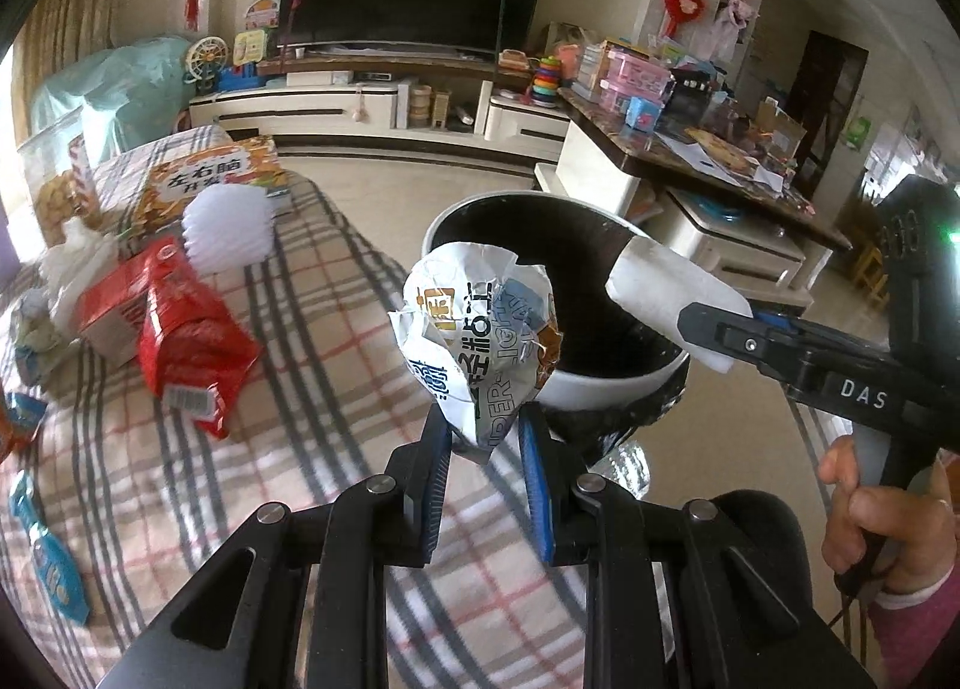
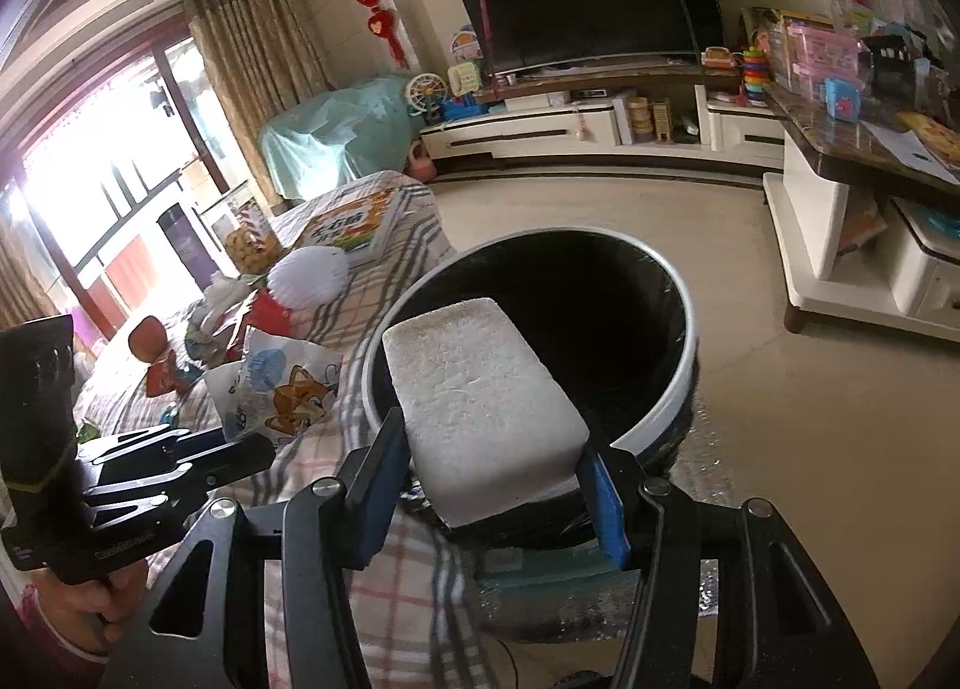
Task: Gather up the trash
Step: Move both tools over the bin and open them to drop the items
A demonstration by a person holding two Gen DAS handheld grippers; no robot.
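- Far left of the plaid-covered surface: blue wrappers lie flat near its left edge, one lower down and another scrap higher up.
- Moving right, a red snack bag lies crumpled in the middle-left of the cloth, touching a red-and-white carton beside it, with white tissue bunched just behind.
- Further back, a white pleated paper ball rests against an orange picture book near the far edge.
- Now the left gripper: its blue-padded fingers are pinched in close on the lower tip of a crumpled printed wrapper, which stands up between them, held clear above the cloth's right edge and just in front of the bin's rim.
- The trash bin, black inside with a white rim, sits just off the right edge of the covered surface, its mouth open upward.
- Over to the right gripper: fingers spread wide but clamped on both sides of a white foam block, which juts out over the near rim of the bin.
- In the left wrist view that same block hangs tilted over the bin's right rim.
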